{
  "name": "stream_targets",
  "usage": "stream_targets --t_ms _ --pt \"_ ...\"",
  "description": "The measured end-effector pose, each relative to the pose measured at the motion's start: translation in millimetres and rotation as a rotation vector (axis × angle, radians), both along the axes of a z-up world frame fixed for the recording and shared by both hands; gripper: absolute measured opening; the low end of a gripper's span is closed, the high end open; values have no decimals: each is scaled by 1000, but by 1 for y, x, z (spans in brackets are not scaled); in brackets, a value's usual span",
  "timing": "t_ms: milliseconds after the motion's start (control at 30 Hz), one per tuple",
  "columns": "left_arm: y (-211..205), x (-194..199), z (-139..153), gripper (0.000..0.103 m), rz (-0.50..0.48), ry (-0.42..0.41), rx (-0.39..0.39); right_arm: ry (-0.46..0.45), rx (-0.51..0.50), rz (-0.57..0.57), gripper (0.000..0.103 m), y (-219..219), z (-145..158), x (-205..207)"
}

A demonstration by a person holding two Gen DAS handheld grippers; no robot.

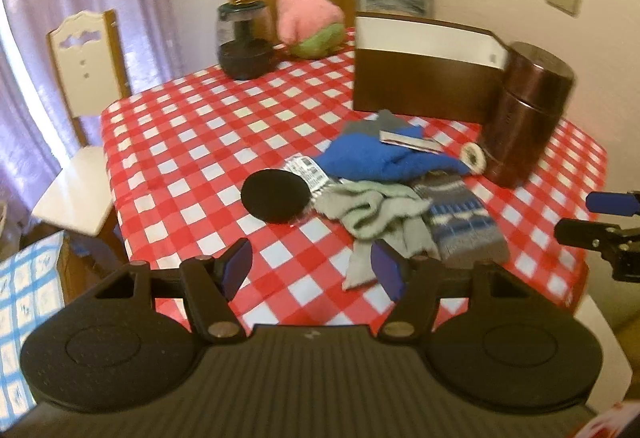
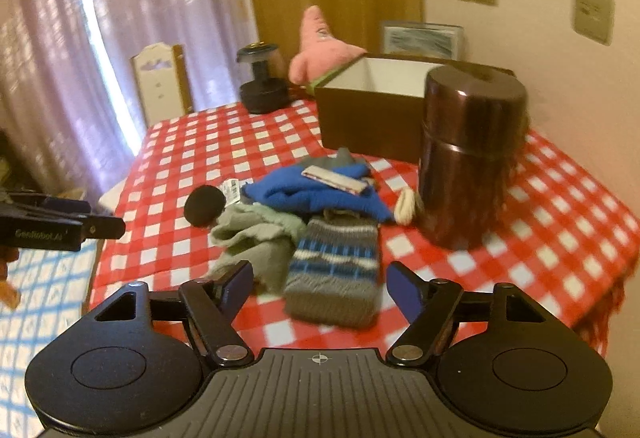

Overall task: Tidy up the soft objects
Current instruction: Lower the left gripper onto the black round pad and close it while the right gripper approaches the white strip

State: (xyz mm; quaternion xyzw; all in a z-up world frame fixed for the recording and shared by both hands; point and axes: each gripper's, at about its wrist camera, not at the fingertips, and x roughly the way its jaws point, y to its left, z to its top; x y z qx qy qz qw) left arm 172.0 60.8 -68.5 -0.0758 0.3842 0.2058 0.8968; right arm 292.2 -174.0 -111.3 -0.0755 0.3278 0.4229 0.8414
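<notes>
Here, in the left wrist view, the left gripper (image 1: 312,270) is hovering above the near edge of the red-and-white checked tablecloth (image 1: 192,126) with its jaws spread wide and nothing between them. The heap of soft things is lying ahead and to the right of it: a pale green sock (image 1: 372,210) is trailing toward the gripper's right finger, a blue fleece piece (image 1: 376,158) is sitting behind it, and a striped knitted sock (image 1: 460,222) is lying to the right with its long axis running roughly toward the camera. A black round pad (image 1: 276,196) is resting just left of the heap. The open brown box (image 1: 424,78) is standing behind the heap, beside a brown cylindrical canister (image 1: 528,114). The right gripper (image 1: 600,218) is showing at the right edge.

In the right wrist view, the right gripper (image 2: 320,288) is also standing wide open and empty, and the striped knitted sock (image 2: 336,270) is lying directly ahead between the lines of its fingers, long axis pointing away toward the brown box (image 2: 372,114). The pale green sock (image 2: 256,238) is lying to its left, the blue fleece piece (image 2: 316,194) behind. The left gripper (image 2: 60,226) is hanging well off to the left.

Judging from this, the right gripper is the nearer one to the striped sock, and a straight forward descent is looking sufficient.
</notes>
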Motion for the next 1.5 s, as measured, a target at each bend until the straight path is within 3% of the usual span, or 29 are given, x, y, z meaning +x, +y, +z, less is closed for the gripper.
stream_targets --t_ms 200,400,633,1133,1333,1500 --pt "2 26 -13 63 123 11 9 -23 -15 117 65 11 -9 53" --pt "20 47 -27 63 174 34 7 -59 -26 183 61 40 -22 88" --pt "56 77 -49 64 196 59 -15 -59 -50 174 61 80 -40 110" --pt "114 138 -89 64 256 91 -161 -66 -116 120 61 145 -66 153" --pt "122 151 -102 64 300 109 -180 -56 -133 124 61 156 -77 164" --pt "126 137 -110 64 309 125 -187 -48 -140 143 61 161 -82 166"
